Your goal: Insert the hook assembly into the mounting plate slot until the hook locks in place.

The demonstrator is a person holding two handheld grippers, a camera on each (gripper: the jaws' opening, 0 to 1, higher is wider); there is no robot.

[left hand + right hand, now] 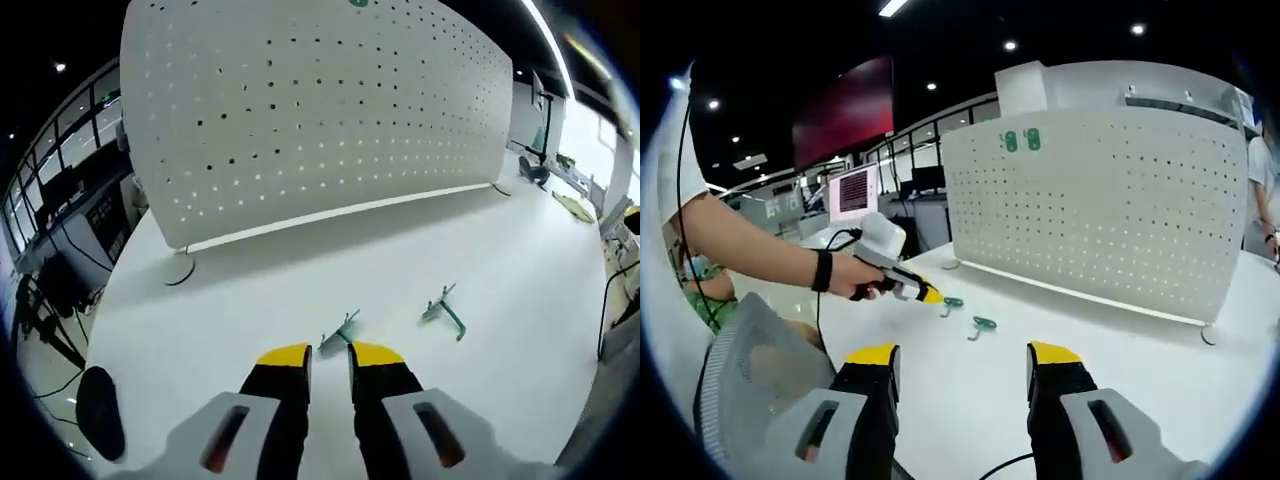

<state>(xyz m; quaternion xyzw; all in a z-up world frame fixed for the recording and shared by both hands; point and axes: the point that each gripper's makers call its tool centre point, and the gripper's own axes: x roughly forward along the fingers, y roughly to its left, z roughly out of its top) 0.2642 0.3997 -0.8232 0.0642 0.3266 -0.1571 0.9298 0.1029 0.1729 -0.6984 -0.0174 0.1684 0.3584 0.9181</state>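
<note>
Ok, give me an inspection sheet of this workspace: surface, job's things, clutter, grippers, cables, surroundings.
Surface: white table, bare in the middle.
Job's things: white pegboard panel upright on small feet, two green hooks already near its top edge; near hook and far hook lying loose on the table.
Clutter: dark rounded object at the table edge, cannot tell what.
Grippers: left gripper jaws narrowly parted, tips at the near hook, not closed on it; right gripper open, holding nothing.
Cables: black cable beside the right gripper.
Surroundings: office desks, monitors, ceiling lights.
</note>
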